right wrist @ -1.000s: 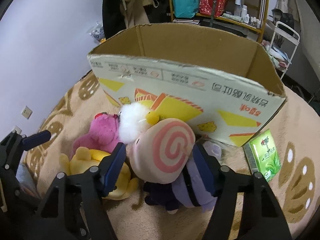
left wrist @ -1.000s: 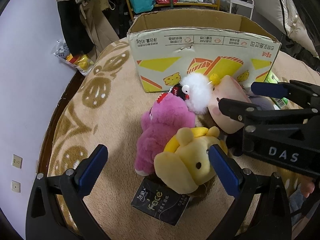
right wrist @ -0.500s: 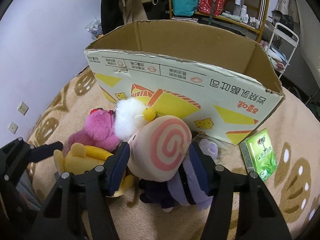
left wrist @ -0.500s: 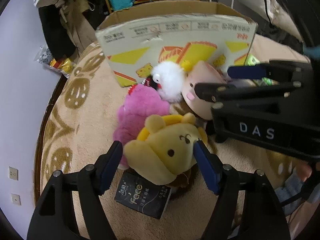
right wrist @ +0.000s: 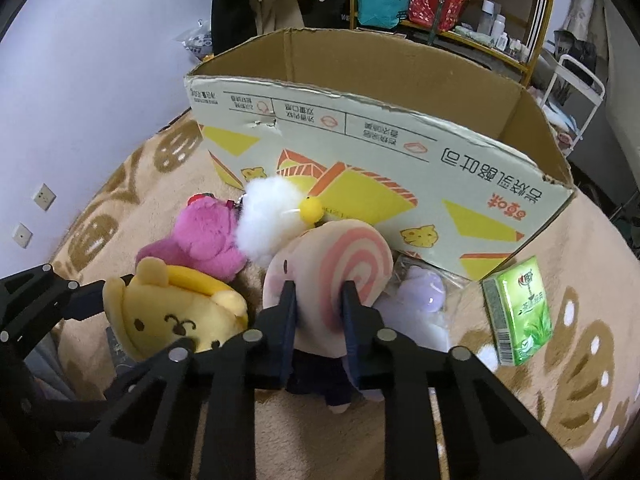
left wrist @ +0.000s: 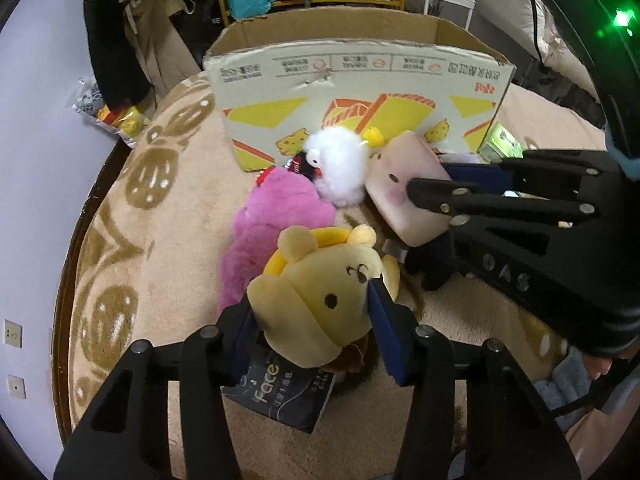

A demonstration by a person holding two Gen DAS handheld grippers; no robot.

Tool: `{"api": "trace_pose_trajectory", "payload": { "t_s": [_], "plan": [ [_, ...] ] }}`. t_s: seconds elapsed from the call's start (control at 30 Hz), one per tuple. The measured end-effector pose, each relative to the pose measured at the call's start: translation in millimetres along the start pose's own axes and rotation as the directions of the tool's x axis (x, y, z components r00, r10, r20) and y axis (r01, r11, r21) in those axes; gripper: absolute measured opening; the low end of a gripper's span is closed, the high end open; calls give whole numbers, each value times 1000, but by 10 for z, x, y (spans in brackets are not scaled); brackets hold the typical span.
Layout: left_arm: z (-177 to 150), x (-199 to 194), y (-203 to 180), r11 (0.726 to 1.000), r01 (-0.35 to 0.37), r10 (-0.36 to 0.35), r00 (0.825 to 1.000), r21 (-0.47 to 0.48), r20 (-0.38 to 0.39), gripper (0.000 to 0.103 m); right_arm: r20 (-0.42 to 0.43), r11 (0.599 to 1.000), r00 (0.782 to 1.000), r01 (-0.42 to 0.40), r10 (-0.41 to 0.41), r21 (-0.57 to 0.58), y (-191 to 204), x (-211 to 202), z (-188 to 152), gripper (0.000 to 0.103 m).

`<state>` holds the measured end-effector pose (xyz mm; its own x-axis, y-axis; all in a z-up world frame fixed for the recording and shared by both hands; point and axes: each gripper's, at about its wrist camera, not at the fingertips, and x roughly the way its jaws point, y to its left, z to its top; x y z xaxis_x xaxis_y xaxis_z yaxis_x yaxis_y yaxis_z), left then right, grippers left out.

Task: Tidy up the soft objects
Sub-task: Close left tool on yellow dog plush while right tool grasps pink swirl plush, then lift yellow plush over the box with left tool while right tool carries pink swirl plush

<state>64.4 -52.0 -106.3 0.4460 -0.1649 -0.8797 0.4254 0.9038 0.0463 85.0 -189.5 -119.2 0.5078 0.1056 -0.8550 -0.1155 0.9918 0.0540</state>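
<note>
My left gripper (left wrist: 314, 320) is shut on a yellow bear plush (left wrist: 320, 304), which also shows in the right wrist view (right wrist: 176, 312). My right gripper (right wrist: 318, 308) is shut on a pink swirl-roll plush (right wrist: 336, 264), seen from the side in the left wrist view (left wrist: 404, 188). A magenta plush (left wrist: 272, 216) and a white fluffy plush (left wrist: 340, 164) lie between them and the open cardboard box (left wrist: 360, 76). A purple plush (right wrist: 420, 296) lies under the swirl roll.
A black tissue pack (left wrist: 280, 396) lies under the yellow bear. A green tissue pack (right wrist: 520, 312) lies right of the box. The beige patterned blanket (left wrist: 160, 240) covers a round surface whose edge (left wrist: 76, 240) runs on the left. Shelves and clothes stand behind.
Both grippers have closed: the left one on the yellow bear, the right one on the swirl-roll plush. Both have moved in closer to the toys.
</note>
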Motion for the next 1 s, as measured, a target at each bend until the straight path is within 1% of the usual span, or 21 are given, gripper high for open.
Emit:
{"api": "trace_pose_trajectory", "payload": {
  "t_s": [0.17, 0.27, 0.37, 0.5, 0.57, 0.67, 0.77, 0.87, 1.0],
  "plan": [
    [5, -148, 64, 999, -26, 27, 999, -28, 43, 51, 7, 995, 998, -58, 57, 83, -123, -76, -16, 17],
    [-1, -254, 104, 999, -24, 28, 997, -46, 71, 51, 26, 989, 995, -100, 97, 112, -146, -179, -36, 17],
    [-14, -344, 121, 998, -41, 46, 994, -50, 103, 51, 62, 989, 993, -107, 101, 100, -102, -318, -62, 17],
    [-30, -514, 155, 996, -60, 69, 984, -60, 166, 51, 107, 990, 990, -100, 90, 95, -70, -508, -93, 17],
    [-38, -606, 181, 995, -73, 86, 976, -70, 200, 51, 123, 989, 989, -94, 79, 118, -104, -618, -119, 17],
    [-43, -735, 211, 993, -83, 102, 963, -84, 250, 51, 153, 980, 984, -114, 88, 166, -202, -794, -155, 17],
    [-38, -876, 244, 992, -83, 110, 947, -100, 302, 51, 199, 979, 978, -96, 59, 181, -268, -981, -176, 17],
    [-13, -1043, 244, 989, -104, 135, 918, -103, 372, 51, 269, 976, 963, -90, 34, 199, -362, -1192, -183, 17],
    [61, -1205, 261, 989, -99, 138, 892, -112, 430, 51, 366, 975, 931, -74, -7, 208, -436, -1440, -142, 17]
  ]
}}
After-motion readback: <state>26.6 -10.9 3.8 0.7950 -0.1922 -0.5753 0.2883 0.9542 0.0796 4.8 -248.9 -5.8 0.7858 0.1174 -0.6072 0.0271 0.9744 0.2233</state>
